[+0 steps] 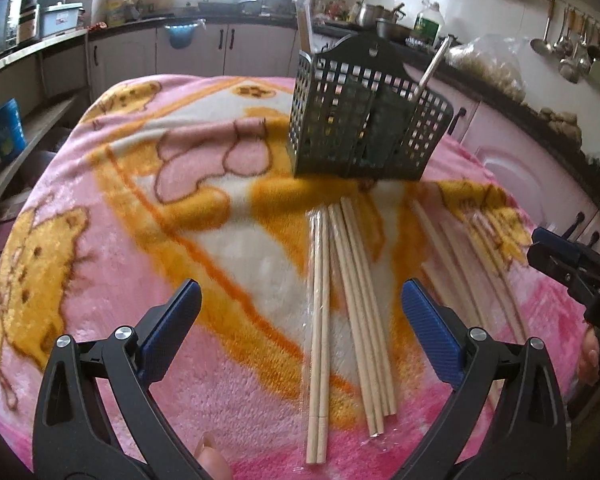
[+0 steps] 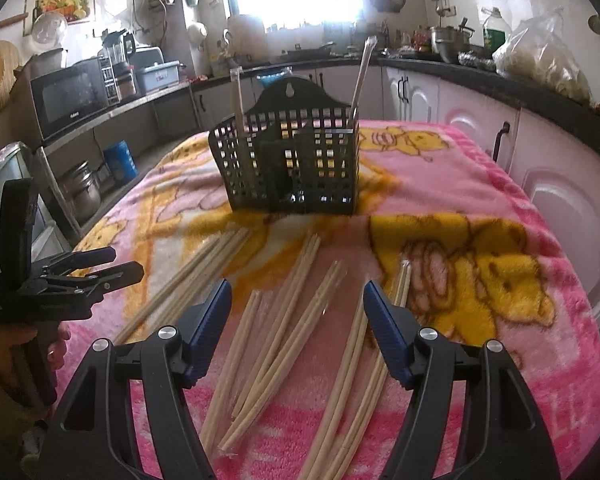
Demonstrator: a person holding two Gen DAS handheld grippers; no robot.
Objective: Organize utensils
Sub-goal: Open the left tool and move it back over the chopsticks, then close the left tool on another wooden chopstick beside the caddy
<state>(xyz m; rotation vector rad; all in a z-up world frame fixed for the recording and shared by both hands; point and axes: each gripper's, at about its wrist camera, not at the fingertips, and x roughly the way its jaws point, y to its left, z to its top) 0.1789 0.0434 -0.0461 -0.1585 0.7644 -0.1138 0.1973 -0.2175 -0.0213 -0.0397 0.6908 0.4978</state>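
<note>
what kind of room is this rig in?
Most likely a home kitchen: a microwave on the side counter, ladles hanging on the wall, pots on the back counter. The work surface is a table under a pink blanket.

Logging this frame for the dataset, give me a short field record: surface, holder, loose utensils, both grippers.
surface: pink and yellow fleece blanket
holder: dark perforated plastic utensil caddy, upright, a few sticks already standing inside
loose utensils: pale wooden chopsticks, lying scattered in front of the caddy
left gripper: open, empty, over chopsticks
right gripper: open, empty, over chopsticks
</note>
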